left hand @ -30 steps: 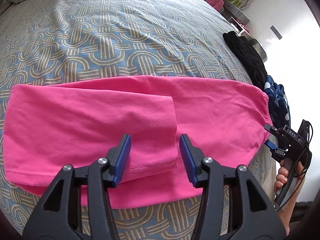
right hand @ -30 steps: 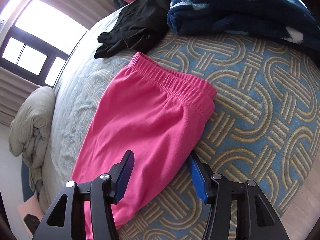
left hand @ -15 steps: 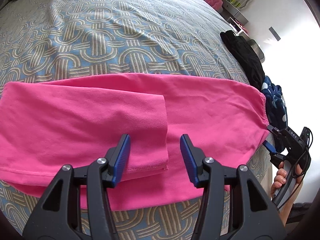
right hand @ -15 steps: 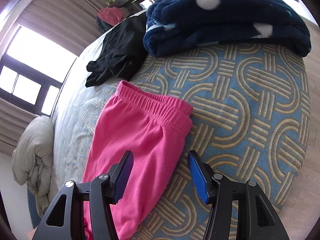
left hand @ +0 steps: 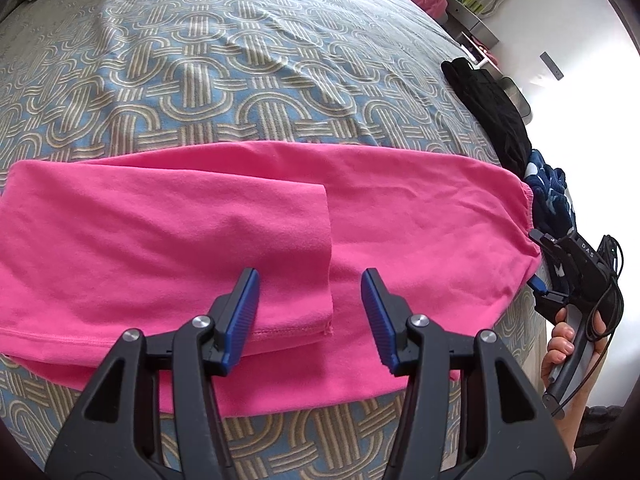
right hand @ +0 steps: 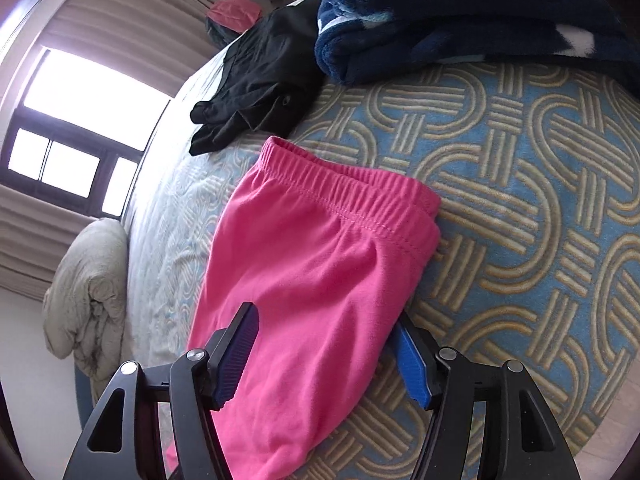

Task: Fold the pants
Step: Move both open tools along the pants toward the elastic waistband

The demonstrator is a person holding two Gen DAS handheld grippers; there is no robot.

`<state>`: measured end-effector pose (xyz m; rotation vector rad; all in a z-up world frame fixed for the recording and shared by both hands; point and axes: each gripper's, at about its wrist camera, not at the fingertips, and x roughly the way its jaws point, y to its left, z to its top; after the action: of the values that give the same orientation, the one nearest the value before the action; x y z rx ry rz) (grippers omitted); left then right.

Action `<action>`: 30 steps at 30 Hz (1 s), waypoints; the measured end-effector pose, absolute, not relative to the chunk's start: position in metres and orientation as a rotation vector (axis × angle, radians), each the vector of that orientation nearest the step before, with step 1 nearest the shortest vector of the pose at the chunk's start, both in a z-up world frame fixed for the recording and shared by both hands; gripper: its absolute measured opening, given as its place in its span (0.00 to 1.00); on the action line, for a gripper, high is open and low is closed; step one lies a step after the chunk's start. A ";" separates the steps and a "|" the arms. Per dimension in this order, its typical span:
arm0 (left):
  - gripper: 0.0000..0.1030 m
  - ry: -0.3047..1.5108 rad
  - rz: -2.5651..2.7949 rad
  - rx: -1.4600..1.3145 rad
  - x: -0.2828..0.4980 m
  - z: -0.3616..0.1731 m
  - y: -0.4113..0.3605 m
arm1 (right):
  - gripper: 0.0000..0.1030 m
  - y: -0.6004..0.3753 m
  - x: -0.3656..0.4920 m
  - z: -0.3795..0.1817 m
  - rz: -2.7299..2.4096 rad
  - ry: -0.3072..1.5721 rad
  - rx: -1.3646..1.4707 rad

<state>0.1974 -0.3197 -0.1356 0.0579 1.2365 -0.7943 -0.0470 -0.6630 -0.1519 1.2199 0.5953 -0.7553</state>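
Closing in on the waistband end, the right gripper (right hand: 326, 354) has slid back up over the pink pants (left hand: 248, 240), which lie flat on the bed (left hand: 200, 72) with the leg cuff folded over the middle, so the second fold looks next. The left gripper (left hand: 310, 316) hovers wide open over that cuff edge, gripping nothing; the right is spread wide too, straddling the cloth, perhaps brushing it.

Left gripper (left hand: 310, 312) has fingers (left hand: 240, 316) spread wide, nothing between them. Right gripper (right hand: 326, 354) fingers (right hand: 236, 354) also apart, pointing forward; a bare hand (left hand: 568, 344) wraps its handle, seen from left wrist view.
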 end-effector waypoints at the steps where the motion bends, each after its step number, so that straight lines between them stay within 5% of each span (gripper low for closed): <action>1: 0.53 1.229 -0.795 0.057 0.198 -0.134 -0.318 | 0.63 -0.664 -0.043 -0.152 -0.758 0.601 1.209; 2: 0.53 1.222 -0.794 0.054 0.198 -0.132 -0.317 | 0.48 -0.664 -0.039 -0.152 -0.762 0.607 1.197; 3: 0.53 1.218 -0.793 0.048 0.198 -0.132 -0.315 | 0.17 -0.665 -0.034 -0.151 -0.773 0.625 1.180; 4: 0.53 1.218 -0.790 0.041 0.200 -0.132 -0.314 | 0.08 -0.666 -0.029 -0.151 -0.776 0.653 1.155; 16: 0.53 1.234 -0.751 -0.036 0.216 -0.134 -0.283 | 0.08 -0.604 0.015 -0.066 -0.623 0.609 0.776; 30: 0.53 1.209 -0.576 -0.246 0.258 -0.135 -0.142 | 0.07 -0.440 0.120 -0.007 -0.172 0.628 0.544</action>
<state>0.2584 -0.1421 -0.1348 -0.2462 1.2090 -0.5764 0.1203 -0.4396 -0.0074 0.5443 0.6281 -0.1716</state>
